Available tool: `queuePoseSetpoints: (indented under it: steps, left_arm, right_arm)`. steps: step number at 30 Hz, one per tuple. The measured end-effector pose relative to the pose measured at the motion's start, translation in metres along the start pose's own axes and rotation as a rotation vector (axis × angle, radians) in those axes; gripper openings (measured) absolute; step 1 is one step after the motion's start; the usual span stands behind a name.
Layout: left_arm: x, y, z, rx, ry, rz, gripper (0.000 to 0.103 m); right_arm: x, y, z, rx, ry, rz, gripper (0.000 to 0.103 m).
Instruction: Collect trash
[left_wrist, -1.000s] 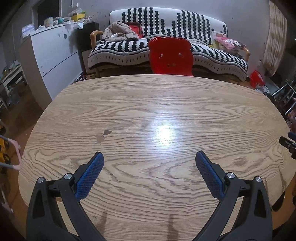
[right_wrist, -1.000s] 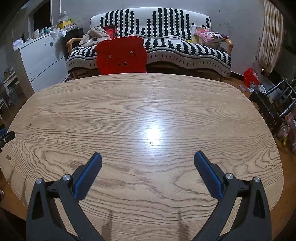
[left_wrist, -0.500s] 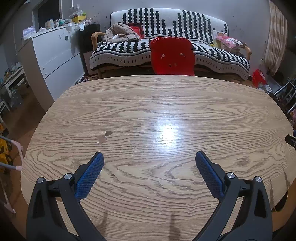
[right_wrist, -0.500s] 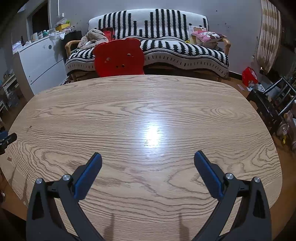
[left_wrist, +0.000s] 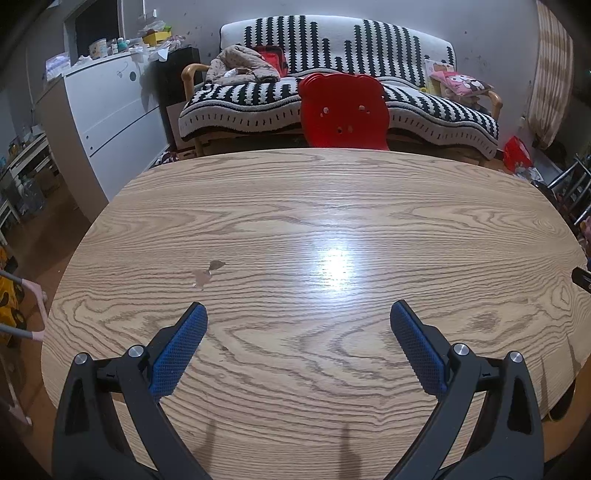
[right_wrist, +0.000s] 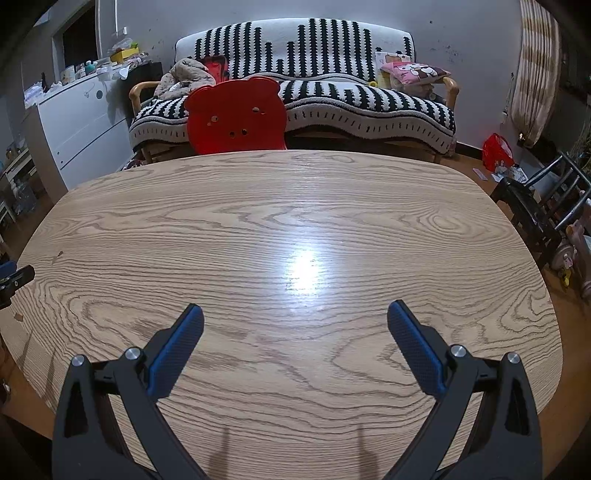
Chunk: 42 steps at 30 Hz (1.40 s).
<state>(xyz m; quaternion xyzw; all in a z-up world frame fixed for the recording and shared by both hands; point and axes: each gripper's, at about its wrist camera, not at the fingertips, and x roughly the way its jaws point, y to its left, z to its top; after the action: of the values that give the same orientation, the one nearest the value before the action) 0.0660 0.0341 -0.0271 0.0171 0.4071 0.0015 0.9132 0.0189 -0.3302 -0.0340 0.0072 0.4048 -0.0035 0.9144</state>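
My left gripper (left_wrist: 298, 314) is open and empty, held low over the near part of a wooden oval table (left_wrist: 332, 206). Two small flat brown scraps (left_wrist: 207, 272) lie on the table just ahead of its left finger. My right gripper (right_wrist: 294, 314) is open and empty over the same table (right_wrist: 258, 206). In the right wrist view, a small scrap (right_wrist: 59, 253) shows near the table's left edge, and the left gripper's tip (right_wrist: 14, 278) shows at the far left. In the left wrist view, the right gripper's tip (left_wrist: 581, 277) shows at the right edge.
A red bear-shaped chair (left_wrist: 343, 110) stands at the table's far edge, in front of a black-and-white striped sofa (left_wrist: 332, 74). A white cabinet (left_wrist: 107, 110) stands at the left. A black chair (right_wrist: 543, 206) and a red bag (right_wrist: 496, 151) are on the floor to the right.
Both grippers have drifted slightly, so the views shift a little; the left view has panned slightly left. Both stay open and empty.
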Motion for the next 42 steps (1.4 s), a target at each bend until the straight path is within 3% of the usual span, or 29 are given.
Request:
queuePoseSetpoints:
  steps: [42]
  left_arm:
    - [-0.0003, 0.0010, -0.0043, -0.004, 0.005, -0.001, 0.096]
  right_arm:
    - [-0.0025, -0.0017, 0.0029, 0.008, -0.003, -0.006, 0.096]
